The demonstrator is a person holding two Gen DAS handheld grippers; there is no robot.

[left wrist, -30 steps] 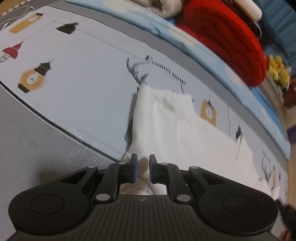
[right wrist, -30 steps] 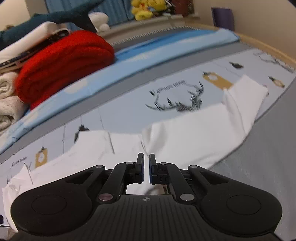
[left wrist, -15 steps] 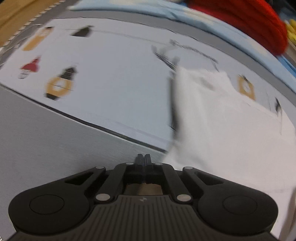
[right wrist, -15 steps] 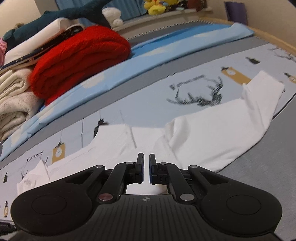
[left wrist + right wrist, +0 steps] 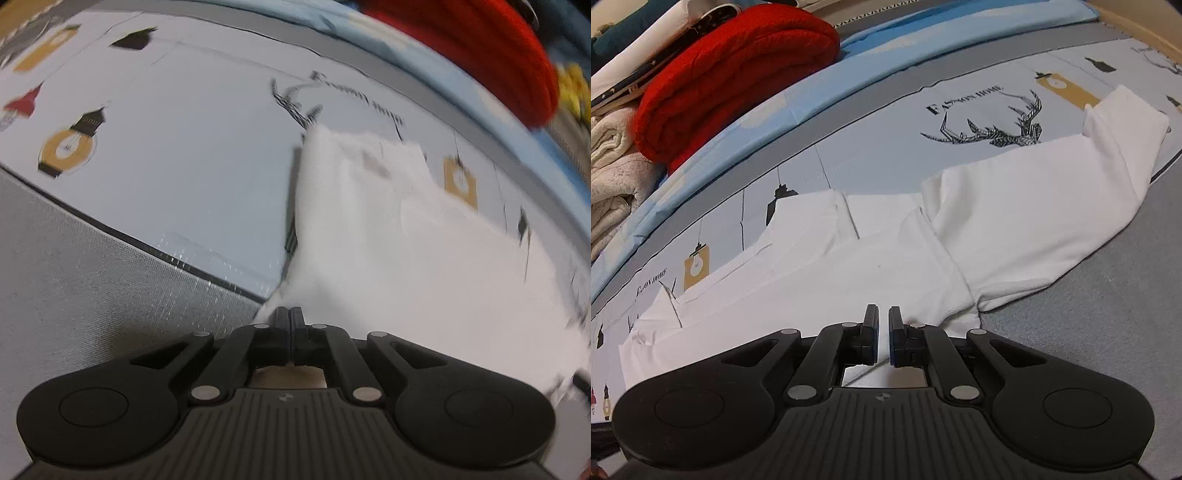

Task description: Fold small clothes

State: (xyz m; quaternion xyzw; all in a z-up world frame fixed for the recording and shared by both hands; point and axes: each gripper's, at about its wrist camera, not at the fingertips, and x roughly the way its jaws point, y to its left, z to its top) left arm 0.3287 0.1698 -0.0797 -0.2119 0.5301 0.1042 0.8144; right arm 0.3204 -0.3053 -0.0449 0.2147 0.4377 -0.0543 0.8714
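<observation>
Printed sheet [image 5: 879,140]: pale grey-blue, covering the work surface, patterned with lanterns, yellow tags and a black line-drawn stag head lettered "HOME". It carries everything below. A dark seam divides it from a plain grey fabric band [image 5: 74,266] on the side nearest me.

Blue bedding strip [image 5: 820,88]: light blue, running along the far edge of the printed sheet.

White garment [image 5: 923,258]: long-sleeved, spread flat across the printed sheet, its near hem overlapping the grey band. One sleeve [image 5: 1052,192] extends to the right in the right wrist view, its cuff end lying beside a yellow tag print. The other sleeve lies folded across the body toward the left. In the left wrist view the garment [image 5: 388,240] is blurred and rises from my claw toward the stag print.

Red knit blanket [image 5: 731,70]: rolled, resting on the blue strip at the far left, next to a stack of cream towels [image 5: 613,177].

My left claw [image 5: 290,321]: fingers pressed fully together at the garment's near edge; white cloth sits right at the tips, and I appear to have it pinched.

My right claw [image 5: 883,332]: fingers parted by a narrow gap, poised over the garment's near hem, gripping nothing.
</observation>
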